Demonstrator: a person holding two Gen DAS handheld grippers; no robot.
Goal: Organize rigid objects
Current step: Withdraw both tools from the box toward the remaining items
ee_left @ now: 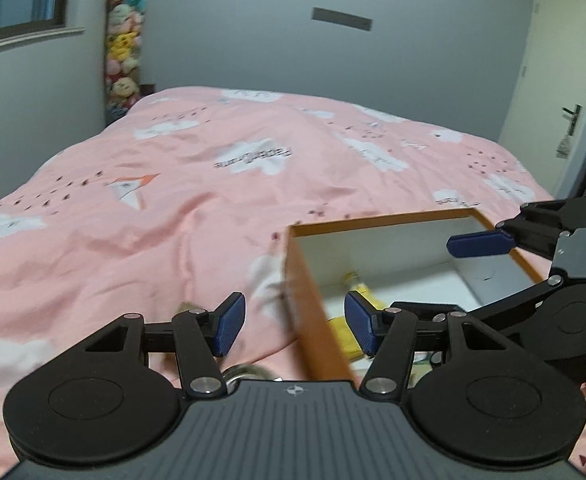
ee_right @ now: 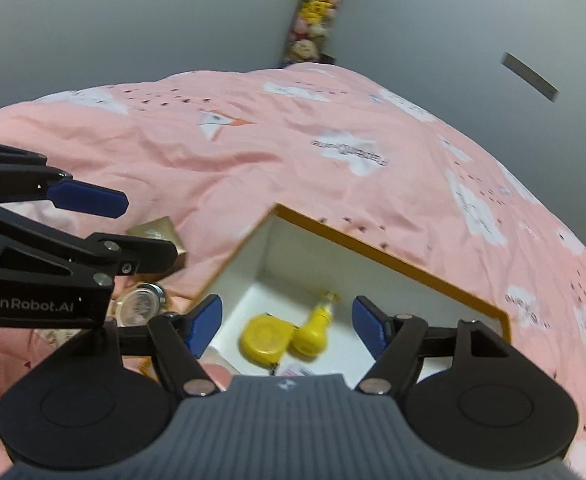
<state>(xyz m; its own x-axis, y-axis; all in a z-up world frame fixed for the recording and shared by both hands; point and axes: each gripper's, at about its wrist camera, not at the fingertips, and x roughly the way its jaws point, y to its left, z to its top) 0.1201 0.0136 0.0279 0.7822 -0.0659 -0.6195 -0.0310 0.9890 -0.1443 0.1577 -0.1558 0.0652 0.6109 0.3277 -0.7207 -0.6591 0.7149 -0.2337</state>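
Note:
An orange box with a white inside (ee_right: 393, 268) lies open on the pink bed; it also shows in the left wrist view (ee_left: 313, 304). Inside it lie a yellow tape measure (ee_right: 263, 338) and a small yellow bottle (ee_right: 313, 334). My right gripper (ee_right: 287, 326) is open and empty above the box. My left gripper (ee_left: 295, 326) is open and empty over the box's left wall; it shows in the right wrist view (ee_right: 89, 200). A gold box (ee_right: 159, 232) and a round metal tin (ee_right: 141, 304) lie on the bed left of the orange box.
The pink cloud-print bedspread (ee_left: 173, 184) covers the bed. A column of plush toys (ee_left: 123, 52) stands in the far corner. A white door (ee_left: 557, 80) is at the right. Grey walls lie behind.

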